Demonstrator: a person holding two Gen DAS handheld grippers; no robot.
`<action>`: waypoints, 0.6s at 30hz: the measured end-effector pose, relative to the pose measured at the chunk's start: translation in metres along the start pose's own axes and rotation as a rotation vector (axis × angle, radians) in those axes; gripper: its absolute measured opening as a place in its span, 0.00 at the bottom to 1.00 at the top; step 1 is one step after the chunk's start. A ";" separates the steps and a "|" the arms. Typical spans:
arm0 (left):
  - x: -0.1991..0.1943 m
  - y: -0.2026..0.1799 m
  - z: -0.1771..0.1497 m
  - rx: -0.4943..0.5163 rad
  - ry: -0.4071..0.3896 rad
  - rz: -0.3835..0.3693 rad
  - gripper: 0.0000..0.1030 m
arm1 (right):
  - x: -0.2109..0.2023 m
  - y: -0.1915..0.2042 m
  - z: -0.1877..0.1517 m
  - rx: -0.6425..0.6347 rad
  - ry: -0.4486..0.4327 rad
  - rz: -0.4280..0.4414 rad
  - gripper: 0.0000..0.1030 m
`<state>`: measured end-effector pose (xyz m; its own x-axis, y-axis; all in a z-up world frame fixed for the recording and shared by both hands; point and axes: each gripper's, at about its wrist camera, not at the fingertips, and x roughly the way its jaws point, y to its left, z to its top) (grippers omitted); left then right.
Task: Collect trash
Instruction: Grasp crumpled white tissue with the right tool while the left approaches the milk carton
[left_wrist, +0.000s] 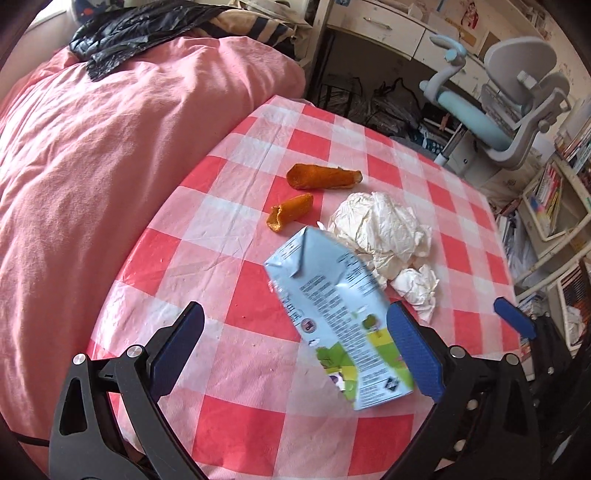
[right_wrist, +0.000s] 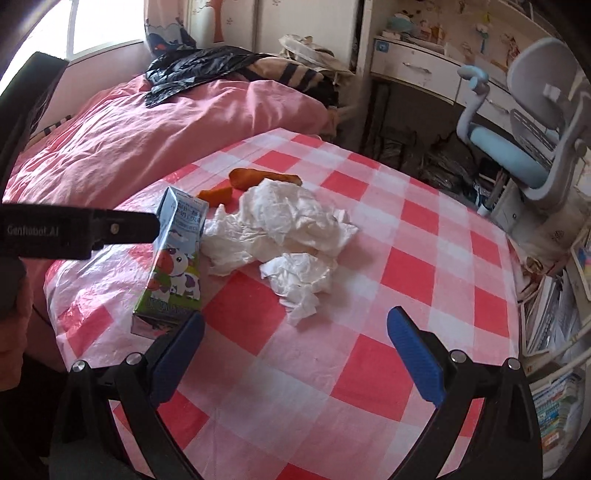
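A light blue milk carton (left_wrist: 332, 314) with a cow print (right_wrist: 177, 258) stands tilted on the red-and-white checked table (left_wrist: 258, 406). My left gripper (left_wrist: 295, 314) is open around it, the carton close to the right finger. From the right wrist view, one black left finger (right_wrist: 122, 227) reaches the carton's upper side. Beyond lie a large crumpled tissue (left_wrist: 380, 229) (right_wrist: 288, 218), a smaller tissue wad (left_wrist: 417, 288) (right_wrist: 299, 277) and two orange peels (left_wrist: 321, 176) (left_wrist: 290, 214) (right_wrist: 264, 177). My right gripper (right_wrist: 295, 317) is open over the table, holding nothing.
A bed with a pink cover (left_wrist: 92, 166) borders the table on the left, a black plastic bag (left_wrist: 129, 33) (right_wrist: 199, 70) lying on it. A grey and blue desk chair (left_wrist: 517, 110) (right_wrist: 524, 147) and bookshelves (left_wrist: 550, 199) (right_wrist: 554, 332) stand to the right.
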<state>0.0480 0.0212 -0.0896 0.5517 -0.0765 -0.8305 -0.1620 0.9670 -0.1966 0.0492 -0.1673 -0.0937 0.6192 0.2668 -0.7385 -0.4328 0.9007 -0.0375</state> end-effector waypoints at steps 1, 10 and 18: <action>0.001 -0.003 0.000 0.009 0.002 -0.001 0.93 | 0.001 -0.003 0.000 0.018 0.004 -0.002 0.92; 0.001 -0.012 0.001 0.049 -0.006 0.024 0.93 | 0.016 0.013 0.002 0.046 0.043 0.127 0.92; 0.012 -0.004 0.002 0.081 0.033 0.093 0.93 | 0.021 -0.001 0.005 0.103 0.060 0.074 0.87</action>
<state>0.0568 0.0171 -0.0984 0.5099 0.0077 -0.8602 -0.1435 0.9867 -0.0762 0.0658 -0.1609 -0.1054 0.5468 0.3152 -0.7757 -0.4040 0.9108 0.0853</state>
